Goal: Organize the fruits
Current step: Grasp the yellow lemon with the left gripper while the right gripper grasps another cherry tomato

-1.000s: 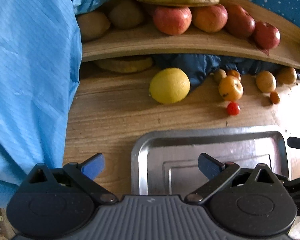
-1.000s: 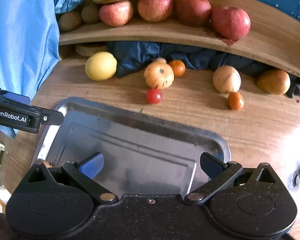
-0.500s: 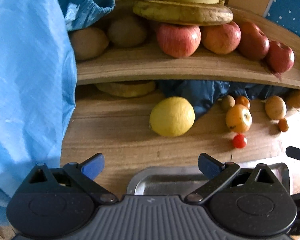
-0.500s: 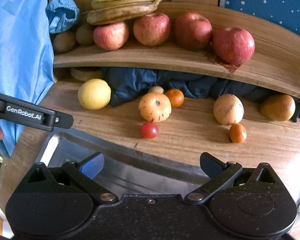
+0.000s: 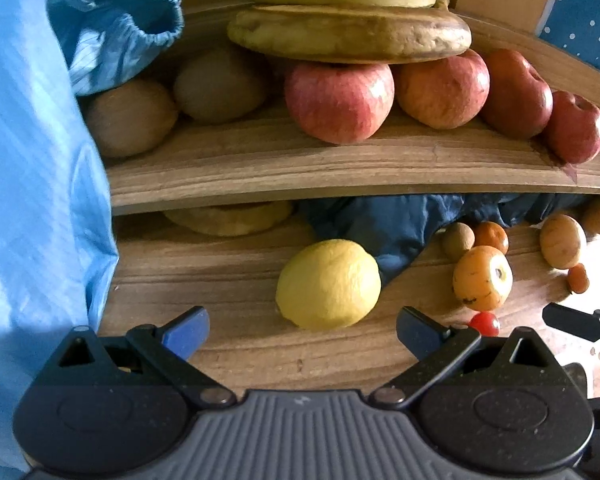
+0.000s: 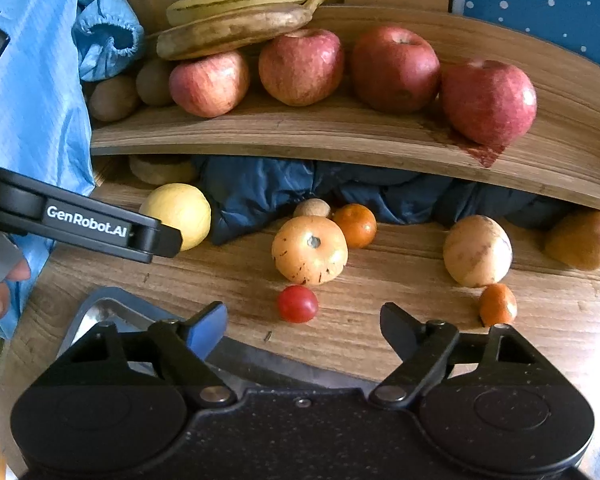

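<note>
A yellow lemon (image 5: 328,284) lies on the wooden table just ahead of my open, empty left gripper (image 5: 302,330); it also shows in the right wrist view (image 6: 180,212). My right gripper (image 6: 302,326) is open and empty, right behind a cherry tomato (image 6: 297,304). Past the tomato lie a spotted orange-yellow fruit (image 6: 309,250), a mandarin (image 6: 355,225) and a small brown fruit (image 6: 312,208). Further right lie a pale round fruit (image 6: 478,250), a small orange fruit (image 6: 498,304) and a brownish fruit (image 6: 582,240). The steel tray (image 6: 100,308) sits under my right gripper.
A wooden shelf (image 6: 340,136) above the table carries red apples (image 6: 300,66), bananas (image 6: 236,20) and kiwis (image 5: 132,118). Dark blue cloth (image 6: 268,188) lies under the shelf. A light blue garment (image 5: 32,200) hangs on the left. The left gripper's body (image 6: 80,220) crosses the right wrist view.
Both grippers have moved forward over the tray toward the fruit. The lemon now sits close before the left gripper and the cherry tomato before the right. Both stayed open.
</note>
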Demonstrator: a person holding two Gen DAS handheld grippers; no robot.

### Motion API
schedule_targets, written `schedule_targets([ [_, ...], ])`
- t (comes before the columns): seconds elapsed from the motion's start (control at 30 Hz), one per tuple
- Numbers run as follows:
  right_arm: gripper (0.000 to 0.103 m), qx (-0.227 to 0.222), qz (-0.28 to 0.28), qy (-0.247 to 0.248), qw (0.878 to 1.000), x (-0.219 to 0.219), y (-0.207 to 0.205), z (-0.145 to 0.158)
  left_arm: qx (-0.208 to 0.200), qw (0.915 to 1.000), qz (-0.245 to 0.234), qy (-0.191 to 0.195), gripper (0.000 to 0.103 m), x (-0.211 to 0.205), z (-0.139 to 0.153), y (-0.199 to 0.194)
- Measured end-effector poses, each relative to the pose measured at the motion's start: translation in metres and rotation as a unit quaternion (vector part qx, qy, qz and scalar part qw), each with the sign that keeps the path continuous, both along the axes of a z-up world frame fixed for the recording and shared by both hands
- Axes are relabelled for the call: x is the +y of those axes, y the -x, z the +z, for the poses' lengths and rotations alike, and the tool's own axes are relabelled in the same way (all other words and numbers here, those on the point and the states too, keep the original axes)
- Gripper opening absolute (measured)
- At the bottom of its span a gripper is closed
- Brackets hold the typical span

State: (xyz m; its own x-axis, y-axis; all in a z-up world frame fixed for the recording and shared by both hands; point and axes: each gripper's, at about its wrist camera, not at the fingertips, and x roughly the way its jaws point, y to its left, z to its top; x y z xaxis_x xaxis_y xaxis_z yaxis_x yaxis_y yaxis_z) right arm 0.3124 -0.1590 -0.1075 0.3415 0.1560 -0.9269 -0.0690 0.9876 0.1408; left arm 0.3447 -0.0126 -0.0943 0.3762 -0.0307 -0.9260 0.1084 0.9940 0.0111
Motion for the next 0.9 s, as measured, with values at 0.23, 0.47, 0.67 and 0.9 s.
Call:
schedule_targets([
  [0.23, 0.077, 0.007, 0.0, -0.001, 1.0, 0.001, -0.008, -0.009, 0.001, 1.0, -0.001, 0.002, 0.101, -0.002, -0.009, -0.009],
  [0.47, 0.065, 0.014, -0.004, -0.003, 1.0, 0.003, -0.009, -0.014, 0.003, 0.9997, 0.004, 0.023, 0.094, 0.001, -0.017, -0.016],
  [0.67, 0.061, 0.018, -0.005, -0.003, 1.0, 0.006, -0.008, -0.017, 0.003, 0.9996, -0.001, 0.028, 0.089, 0.003, -0.023, -0.023],
  [0.9, 0.053, 0.021, 0.001, -0.003, 1.0, 0.01, -0.009, -0.019, 0.007, 0.9994, 0.0, 0.034, 0.079, 0.004, -0.028, -0.026],
])
